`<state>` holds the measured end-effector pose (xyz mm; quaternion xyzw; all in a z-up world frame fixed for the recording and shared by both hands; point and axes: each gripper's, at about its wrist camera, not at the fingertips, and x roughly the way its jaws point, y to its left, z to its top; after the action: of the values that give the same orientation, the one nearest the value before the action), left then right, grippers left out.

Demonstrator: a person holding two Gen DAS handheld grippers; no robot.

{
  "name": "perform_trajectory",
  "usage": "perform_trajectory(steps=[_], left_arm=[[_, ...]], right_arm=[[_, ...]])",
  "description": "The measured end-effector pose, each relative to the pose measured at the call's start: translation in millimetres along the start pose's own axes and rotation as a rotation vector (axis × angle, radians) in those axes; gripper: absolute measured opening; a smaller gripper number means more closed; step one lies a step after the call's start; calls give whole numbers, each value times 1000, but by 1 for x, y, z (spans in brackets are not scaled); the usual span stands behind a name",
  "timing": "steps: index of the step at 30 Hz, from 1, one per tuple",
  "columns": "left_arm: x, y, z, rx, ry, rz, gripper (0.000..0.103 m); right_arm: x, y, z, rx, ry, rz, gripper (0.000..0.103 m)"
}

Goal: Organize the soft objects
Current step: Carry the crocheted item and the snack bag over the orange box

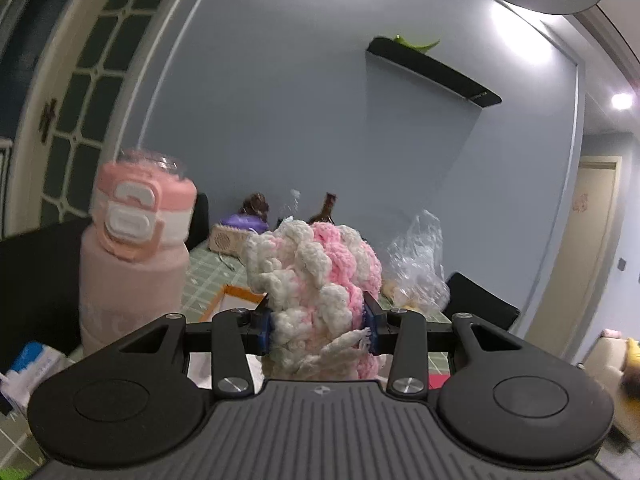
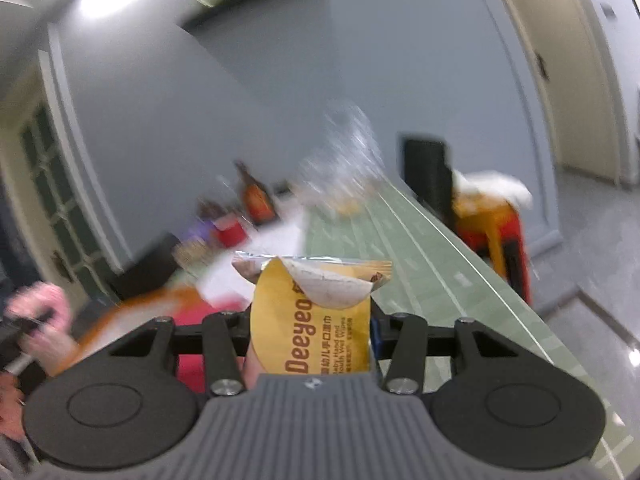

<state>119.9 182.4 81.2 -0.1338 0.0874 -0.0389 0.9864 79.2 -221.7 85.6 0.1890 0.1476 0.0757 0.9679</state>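
Note:
My left gripper [image 1: 318, 326] is shut on a fluffy pink-and-white knitted bundle [image 1: 312, 276], its blue pads pressing both sides. The bundle bulges up above the fingers, held over the green checked table [image 1: 208, 276]. In the right wrist view, my right gripper [image 2: 310, 332] is shut on a yellow pack of wet wipes [image 2: 308, 316] marked Deeyeo; its top flap is peeled open. The pack stands upright between the fingers, lifted above the green table [image 2: 420, 264]. That view is blurred by motion.
A tall pink water bottle [image 1: 132, 256] stands close at the left. Behind it lie an orange-rimmed tray [image 1: 232, 300], a beige speaker [image 1: 228, 240], a brown bottle [image 1: 326, 210] and a crinkled clear plastic bag [image 1: 420, 264]. A tissue pack [image 1: 30, 368] sits at the lower left. A hand in pink [image 2: 40, 320] shows at the left.

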Motion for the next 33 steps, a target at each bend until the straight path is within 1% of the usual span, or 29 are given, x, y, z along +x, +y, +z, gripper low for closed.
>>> perform_trajectory(steps=[2, 5, 9, 13, 16, 19, 22, 26, 28, 31, 33], left_arm=[[-1, 0, 0, 9, -18, 15, 47], [1, 1, 1, 6, -35, 22, 48], [7, 1, -2, 21, -30, 52, 48], [22, 4, -3, 2, 21, 105, 48], [24, 7, -3, 1, 16, 143, 48], [26, 11, -3, -11, 13, 166, 48], [29, 13, -5, -16, 36, 166, 48], [33, 14, -4, -20, 65, 162, 48], [33, 15, -4, -14, 69, 148, 48], [33, 16, -3, -11, 74, 141, 48], [32, 16, -3, -6, 76, 142, 48]], right_arm=[[0, 35, 8, -66, -4, 60, 47], [18, 86, 16, -116, 12, 133, 47], [54, 135, 21, -105, 48, 218, 47], [90, 165, 7, -82, 70, 262, 47], [119, 175, -11, -55, 105, 276, 47], [149, 174, -25, -38, 164, 274, 47], [161, 170, -42, -53, 202, 266, 47], [170, 159, -52, -46, 230, 279, 47], [170, 156, -56, -46, 224, 284, 47], [166, 152, -57, -50, 187, 323, 47], [161, 153, -55, -62, 171, 318, 47]])
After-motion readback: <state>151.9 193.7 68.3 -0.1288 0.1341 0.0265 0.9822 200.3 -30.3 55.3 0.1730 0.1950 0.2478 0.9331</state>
